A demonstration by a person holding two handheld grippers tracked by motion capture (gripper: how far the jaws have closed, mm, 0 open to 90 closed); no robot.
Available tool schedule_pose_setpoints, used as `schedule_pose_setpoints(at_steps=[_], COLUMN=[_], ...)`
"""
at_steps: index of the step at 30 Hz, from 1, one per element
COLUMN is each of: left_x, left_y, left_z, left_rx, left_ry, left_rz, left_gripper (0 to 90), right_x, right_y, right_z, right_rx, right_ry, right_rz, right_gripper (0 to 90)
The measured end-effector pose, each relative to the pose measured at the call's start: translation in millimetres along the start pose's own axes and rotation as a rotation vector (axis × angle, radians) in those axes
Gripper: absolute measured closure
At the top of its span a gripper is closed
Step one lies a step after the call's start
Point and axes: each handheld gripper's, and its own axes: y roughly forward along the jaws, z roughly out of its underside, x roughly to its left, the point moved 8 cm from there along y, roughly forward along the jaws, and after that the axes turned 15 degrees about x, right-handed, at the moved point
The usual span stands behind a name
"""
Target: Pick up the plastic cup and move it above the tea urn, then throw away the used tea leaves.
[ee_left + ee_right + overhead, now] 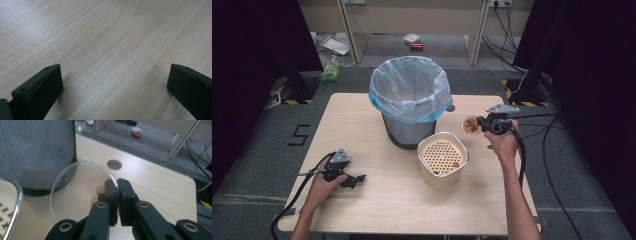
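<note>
Right gripper (117, 192): jaws pressed together on the rim of a clear plastic cup (77, 192), one jaw inside the wall and one outside. The pinch takes in a thin edge only. Small tan bits lie inside the cup near the pinch; what they are cannot be told.

Position: in the high view the cup (470, 124) is held above the table (362, 210) at its right side, just right of the bin (411, 100) and beyond the strainer pot (443, 159). It touches neither.

Orientation: the cup lies tilted. Its long axis runs roughly level, pointing left towards the bin, with the mouth turned partly towards the gripper camera. Whether the mouth dips below the base cannot be told.

Risks:
- A rim pinch on thin, flexible plastic may slip or buckle, so a sharp swing could drop the cup on the table.
- With the axis near level, the loose bits may roll out before the cup is over the bin's liner, landing on the table or in the pot.
- The blue liner overhangs the bin's rim, and a low pass could snag it.

Left gripper (354, 178): jaws spread wide, nothing between them, resting low over bare table at near left.
</note>
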Motion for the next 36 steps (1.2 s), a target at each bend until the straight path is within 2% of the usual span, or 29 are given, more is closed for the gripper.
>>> schedule_pose_setpoints(at_steps=[12,17,23,24,28,34,35,36], left_x=[0.0,0.1,0.0,0.0,0.0,0.0,0.0,0.0], left_y=[0.0,0.0,0.0,0.0,0.0,0.0,0.0,0.0], left_z=[0.0,0.0,0.0,0.0,0.0,0.0,0.0,0.0], left_rx=[0.0,0.0,0.0,0.0,0.0,0.0,0.0,0.0], left_ry=[0.0,0.0,0.0,0.0,0.0,0.0,0.0,0.0], left_rz=[0.0,0.0,0.0,0.0,0.0,-0.001,-0.001,-0.001], left_gripper=[0.0,0.0,0.0,0.0,0.0,0.0,0.0,0.0], right_x=[10.6,23.7,38.6,44.4,58.3,83.8,87.4,87.4], right_y=[-28.8,-42.8,-51.9,-55.2,-62.1,-62.4,-61.9,-61.9], right_z=[-15.7,-19.7,-21.1,-21.6,-21.5,-18.3,-18.8,-18.8], right_rx=[-0.089,-0.126,-0.145,-0.155,-0.194,-0.242,-0.255,-0.255], right_ry=[-0.051,-0.09,-0.133,-0.167,-0.237,-0.451,-0.476,-0.476], right_rz=[0.024,0.021,0.02,0.041,0.1,0.293,0.316,0.316], right_gripper=[86.8,86.8,86.8,86.8,86.8,86.9,87.0,87.0])
